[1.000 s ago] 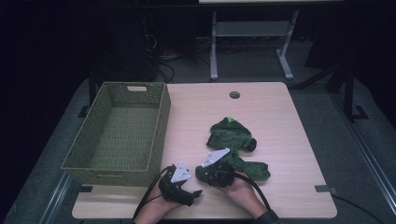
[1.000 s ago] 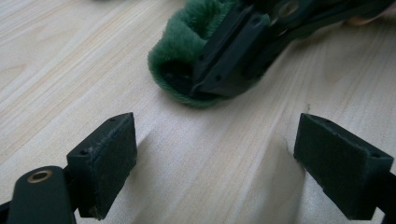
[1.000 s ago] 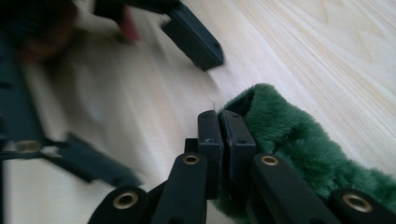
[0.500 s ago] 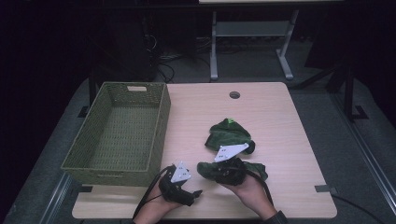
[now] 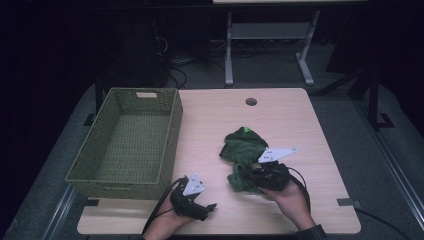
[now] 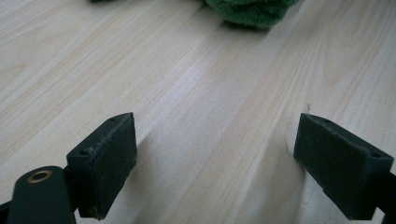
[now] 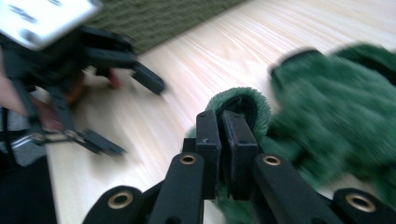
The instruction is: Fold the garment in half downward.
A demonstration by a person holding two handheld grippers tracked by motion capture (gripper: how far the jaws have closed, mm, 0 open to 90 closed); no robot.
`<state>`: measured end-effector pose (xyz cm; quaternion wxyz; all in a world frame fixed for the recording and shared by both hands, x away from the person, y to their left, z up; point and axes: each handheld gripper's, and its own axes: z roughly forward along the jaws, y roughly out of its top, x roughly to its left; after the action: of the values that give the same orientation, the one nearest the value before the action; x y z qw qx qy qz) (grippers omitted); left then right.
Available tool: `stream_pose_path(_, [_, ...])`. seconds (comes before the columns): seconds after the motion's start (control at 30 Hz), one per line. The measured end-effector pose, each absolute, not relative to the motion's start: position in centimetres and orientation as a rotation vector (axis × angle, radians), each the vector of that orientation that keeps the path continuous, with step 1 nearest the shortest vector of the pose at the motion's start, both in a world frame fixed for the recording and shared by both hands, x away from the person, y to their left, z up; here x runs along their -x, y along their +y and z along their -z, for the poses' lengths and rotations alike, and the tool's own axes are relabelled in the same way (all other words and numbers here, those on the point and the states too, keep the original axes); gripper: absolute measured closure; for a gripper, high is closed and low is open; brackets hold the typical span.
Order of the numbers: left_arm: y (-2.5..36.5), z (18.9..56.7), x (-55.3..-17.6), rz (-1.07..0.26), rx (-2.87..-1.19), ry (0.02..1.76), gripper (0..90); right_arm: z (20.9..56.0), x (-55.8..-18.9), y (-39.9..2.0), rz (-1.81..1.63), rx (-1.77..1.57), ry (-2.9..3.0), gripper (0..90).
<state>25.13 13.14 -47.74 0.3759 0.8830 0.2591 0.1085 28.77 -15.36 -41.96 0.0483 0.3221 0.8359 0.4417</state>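
High view: a light wooden tabletop [image 5: 295,120] carries a woven green basket [image 5: 172,135] at its left and a crumpled green fleece cloth [image 5: 244,146] right of centre, well apart from the basket. The right gripper [image 5: 243,176] lies at the cloth's near end, held by the person's right hand [image 5: 290,197]; the left gripper [image 5: 212,206] rests low near the front edge, beside the basket's near corner, in the left hand [image 5: 167,222].

Right gripper view: the right gripper [image 7: 226,122] has its jaws pinched together on a rolled hem of the cloth [image 7: 336,116], the pads almost meeting with the fabric fold caught between them; the jaws have just been easing slightly apart, yet the fabric remains held. The left gripper [image 7: 137,109] appears farther off, blurred, with the basket [image 7: 159,18] behind it.

Left gripper view: the left gripper [image 6: 212,163] stands with its jaws wide apart over bare wood, nothing between them; an edge of the cloth [image 6: 252,9] shows at the top.

Step in hand, as judged: the grasp on the cloth is made and the lift is beginning. The likely next move calls for raising the cloth clear of the tabletop, carrying it leftward over the basket's rim and releasing it inside, with enough height that the trailing fabric does not snag on the rim.
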Motion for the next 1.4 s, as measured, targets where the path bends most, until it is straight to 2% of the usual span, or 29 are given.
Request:
stream_pose_path(0.5, [13.1, 47.7, -25.2, -0.274, -2.263, 0.661, 12.6, 45.6, -30.5, -15.4, -1.057, -1.054, 2.566, 82.1])
stream_pose_path(0.7, [13.1, 47.7, -25.2, -0.274, -2.262, 0.662, 12.6, 45.0, -30.3, -15.9, -1.08, -1.065, 2.546, 79.4])
stream_pose_path(0.97, [13.1, 47.7, -25.2, -0.279, -2.264, 0.658, 12.6, 43.2, -29.7, -18.4, -1.159, -1.074, 2.483, 76.3])
stream_pose_path(1.4, [13.1, 47.7, -25.2, -0.275, -2.262, 0.661, 12.6, 43.6, -27.5, -25.4, -1.159, -1.165, 2.421, 69.5])
